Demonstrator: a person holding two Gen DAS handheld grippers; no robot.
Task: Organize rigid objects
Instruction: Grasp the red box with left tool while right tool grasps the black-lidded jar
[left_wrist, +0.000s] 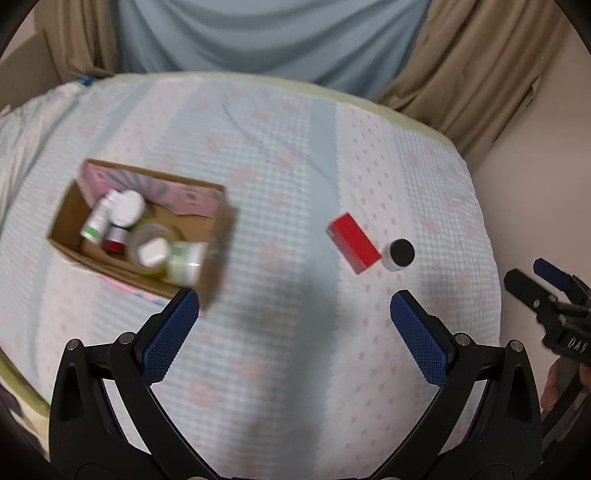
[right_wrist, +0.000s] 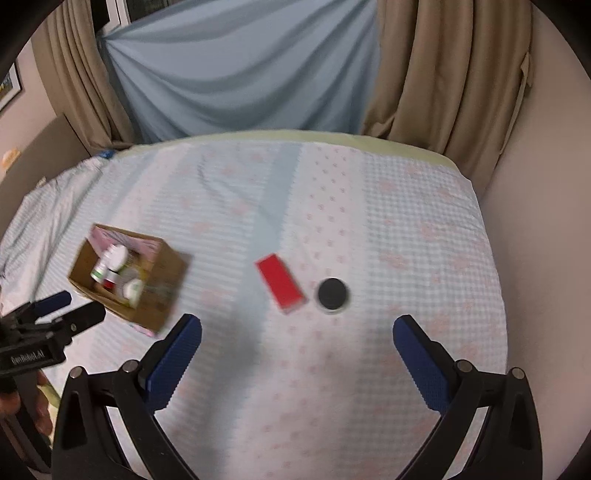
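Note:
A red box (left_wrist: 353, 242) lies flat on the patterned bedspread, with a small white jar with a black lid (left_wrist: 398, 254) touching its right end. Both show in the right wrist view, the red box (right_wrist: 280, 283) and the jar (right_wrist: 332, 293). A cardboard box (left_wrist: 66, 218) at the left holds several bottles and jars (left_wrist: 127, 207); it also shows in the right wrist view (right_wrist: 168, 273). My left gripper (left_wrist: 294, 314) is open and empty above the bed, nearer than the box. My right gripper (right_wrist: 297, 334) is open and empty, short of the red box and jar.
The bedspread (right_wrist: 406, 229) covers a bed that ends at a wall on the right. Beige curtains (right_wrist: 443, 74) and a blue cloth (right_wrist: 240, 66) hang behind it. My right gripper shows at the right edge of the left wrist view (left_wrist: 543, 284), my left gripper at the left edge of the right wrist view (right_wrist: 70, 310).

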